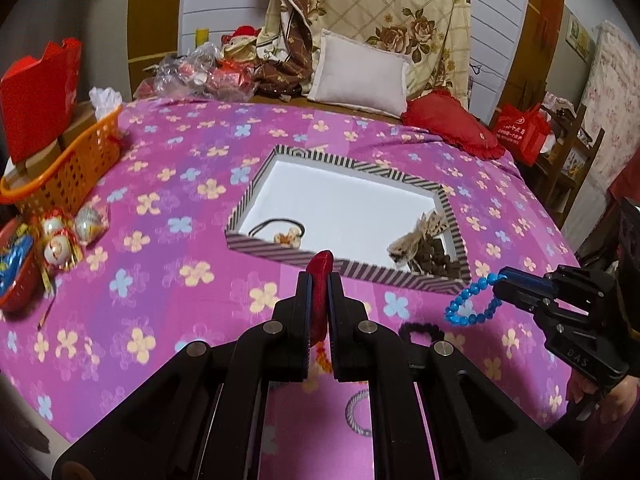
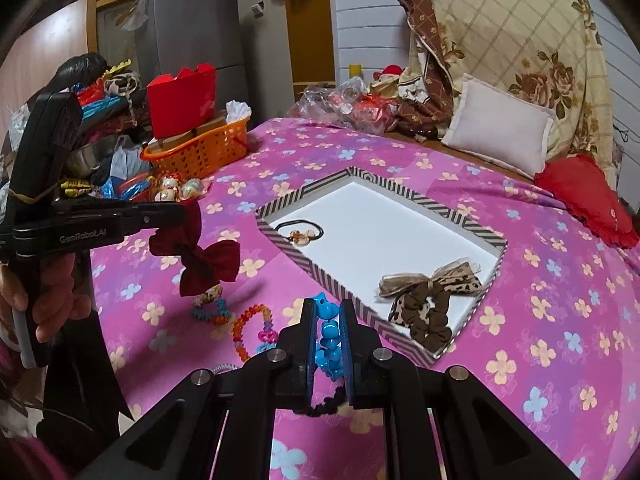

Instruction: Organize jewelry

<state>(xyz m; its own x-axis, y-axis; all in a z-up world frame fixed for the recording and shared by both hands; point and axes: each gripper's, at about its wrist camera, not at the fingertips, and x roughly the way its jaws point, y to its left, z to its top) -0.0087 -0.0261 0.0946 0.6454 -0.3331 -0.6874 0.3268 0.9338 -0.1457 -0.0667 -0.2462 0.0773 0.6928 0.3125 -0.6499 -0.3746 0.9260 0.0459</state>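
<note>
1. Carry step: both items are lifted off the bed, short of the tray (image 2: 472, 222)
2. Left gripper (image 1: 319, 280) has its fingers clenched on a red bow (image 2: 200, 256); right gripper (image 2: 325, 320) pinches blue beads (image 1: 472, 304)
3. Next, I judge: reach over the tray's bare white floor, then release
4. The bow is dark red velvet, hanging limp

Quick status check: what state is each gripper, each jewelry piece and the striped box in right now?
left gripper: jaws shut on red bow, lifted
right gripper: jaws shut on blue bead bracelet, lifted
striped box: open, lidless
black hair tie: lying in box
brown scrunchie: in box beside leopard bow
colourful bracelet: loose on bedspread
</note>
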